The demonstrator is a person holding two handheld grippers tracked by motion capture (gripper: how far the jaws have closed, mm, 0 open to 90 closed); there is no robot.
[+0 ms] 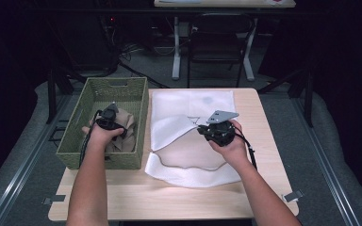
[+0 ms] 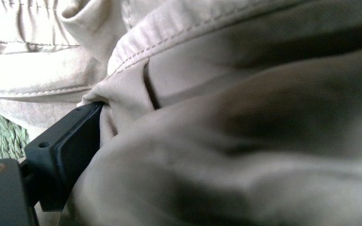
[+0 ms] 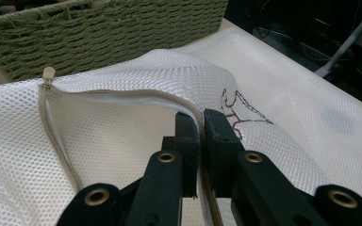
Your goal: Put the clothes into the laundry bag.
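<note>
A white mesh laundry bag lies on the wooden table with its zipped mouth lifted. My right gripper is shut on the bag's zipper edge and holds that flap up; in the high view it sits over the bag's middle. A beige garment is bunched in the green woven basket. My left gripper reaches down into that basket. One black finger presses against the beige cloth, which covers the other finger.
The basket stands at the table's left edge, right beside the bag. The zipper pull rests at the bag's corner near the basket. Beyond the table stand a dark chair and white desk legs.
</note>
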